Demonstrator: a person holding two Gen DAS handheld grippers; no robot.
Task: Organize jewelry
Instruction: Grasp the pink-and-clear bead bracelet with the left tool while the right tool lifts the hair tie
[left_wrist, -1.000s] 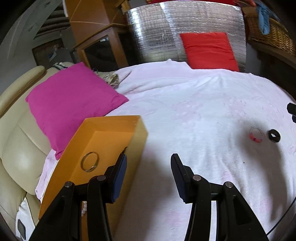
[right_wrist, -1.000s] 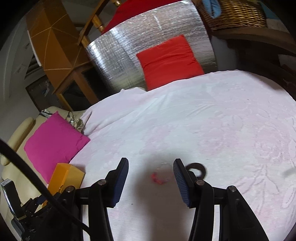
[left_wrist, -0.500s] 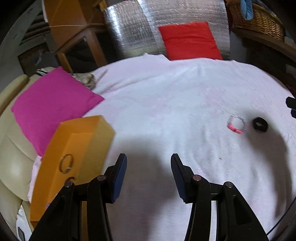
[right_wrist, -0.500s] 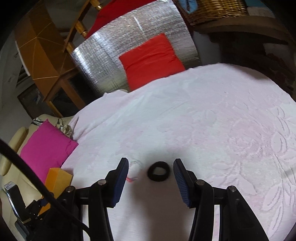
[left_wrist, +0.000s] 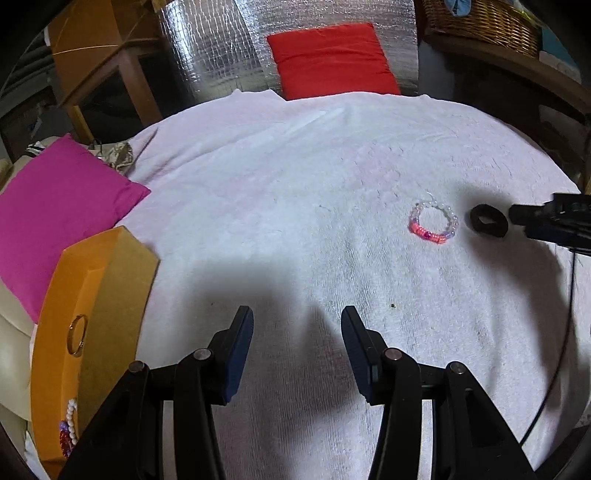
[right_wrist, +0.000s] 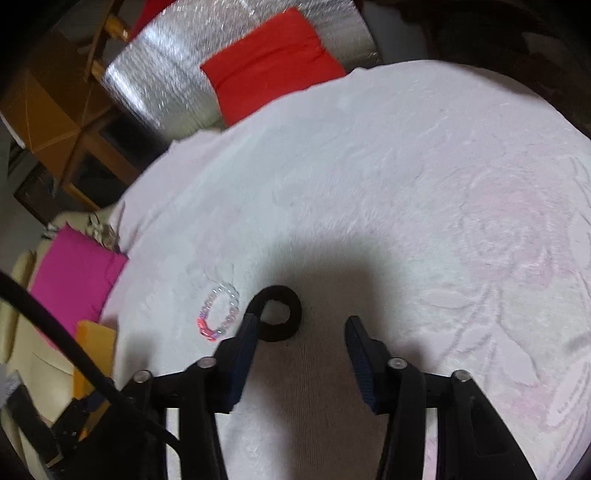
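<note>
A: Where is the jewelry lying?

B: Take the beaded bracelet (left_wrist: 433, 222) as the landmark. It lies flat on the pale pink blanket (left_wrist: 295, 177), clear beads on its far side, pink and purple ones on its near side. Just to its right, not touching it, lies a black ring-shaped band (left_wrist: 487, 220).

A: And the right gripper (right_wrist: 299, 332)?

B: It is right over that black band. In its own view the band sits just ahead of the left finger's tip (right_wrist: 245, 334), which overlaps the band's left edge; the right finger is apart from it. The fingers are closing, yet they are spread and pinch nothing. The picture is blurred, so I cannot tell whether that tip touches the band. In the left wrist view the gripper shows as a dark shape just right of the band.

A: The left gripper (left_wrist: 297, 332)?

B: Well to the near left of the bracelet, above bare blanket, fingers spread with nothing between them.

A: Anything already sorted?

B: Far left of the bracelet stands an orange box (left_wrist: 122, 288), open. Inside lies a gold bangle (left_wrist: 77, 335), and nearer the camera a string of white beads with a red piece (left_wrist: 68, 428).

A: What else is around?

B: A magenta cushion (left_wrist: 55, 210) beyond the box, a red cushion (left_wrist: 332, 59) at the far edge against a silver foil panel (left_wrist: 214, 48), and a wicker basket (left_wrist: 480, 18) at the far right
</note>
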